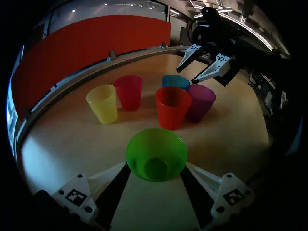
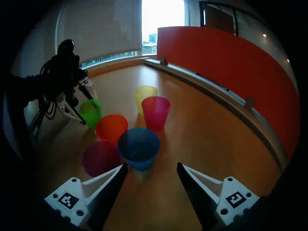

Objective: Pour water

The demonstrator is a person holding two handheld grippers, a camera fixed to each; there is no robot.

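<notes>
Wooden tabletop (image 1: 231, 138) is carrying six cups below a red partition (image 1: 88, 42). Left of the orange cup (image 1: 173, 107), the yellow cup (image 1: 102, 104) and pink cup (image 1: 129, 92) are standing upright. Just in front of it, the left gripper (image 1: 156, 164) is clamping the green cup (image 1: 156, 154) between both fingers. Behind it the blue cup (image 1: 176, 81) is standing, with the purple cup (image 1: 200, 102) sitting just beside its right. The right gripper (image 1: 186, 77) is hovering above the blue cup, fingers spread apart.

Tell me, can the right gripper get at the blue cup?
Probably yes: the blue cup stands straight ahead of the right gripper, jaws open, nothing between; the purple cup crowds one side.
</notes>
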